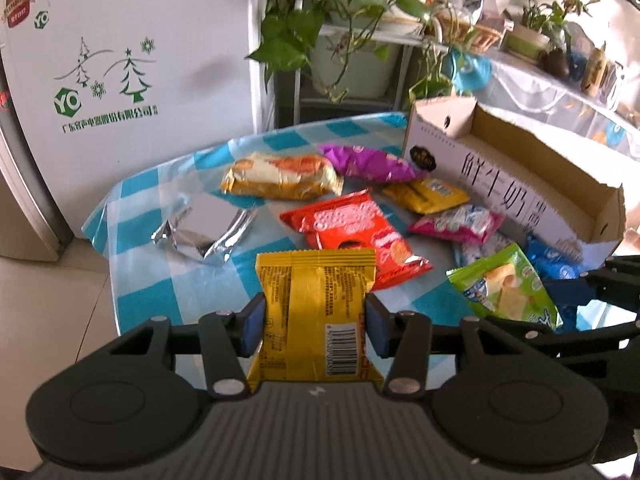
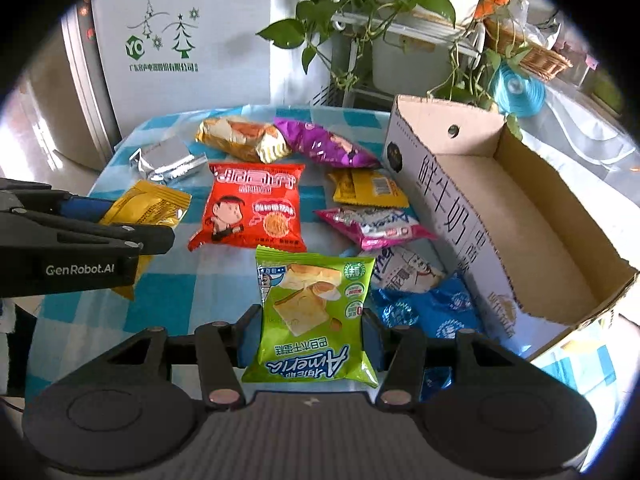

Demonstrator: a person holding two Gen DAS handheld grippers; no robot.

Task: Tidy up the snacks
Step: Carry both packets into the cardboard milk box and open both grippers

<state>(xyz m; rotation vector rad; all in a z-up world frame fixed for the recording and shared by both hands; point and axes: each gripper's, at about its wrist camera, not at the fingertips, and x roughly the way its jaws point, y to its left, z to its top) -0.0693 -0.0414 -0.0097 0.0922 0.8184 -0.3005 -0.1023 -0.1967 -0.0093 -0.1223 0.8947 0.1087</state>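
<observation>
Left gripper [image 1: 315, 322] is clamped on a yellow packet [image 1: 316, 312], blue pads pinching its sides about mid-height, packet upright and clear of the table [image 1: 168, 280]. Right gripper [image 2: 312, 334] is clamped the same way on a green packet [image 2: 314, 320], also lifted. The box [image 2: 520, 216] sits open at the right edge of the table, nothing in it as far as the view shows; its near corner is hidden. Loose snacks lie between grippers and box: red packet [image 2: 250, 210], purple packet [image 2: 328, 144], pink packet [image 2: 372, 226], blue packets [image 2: 432, 308] touching the box wall, a silver one [image 2: 168, 160] far left.

Risks, as judged from here:
- Both grips are on soft, air-filled foil. A pinch on the puffed sides can slip, letting a packet slide or rotate out mid-carry.
- The box wall is tall on the near side. A low approach would catch a packet's bottom edge on the rim and pull it free.
- The two grippers sit close together, both likely headed right to the same opening, so they could collide or crowd each other.
- Squeezing harder to stop slip may crush the contents.
- A dropped packet lands on the pile and may knock the blue ones about.
</observation>
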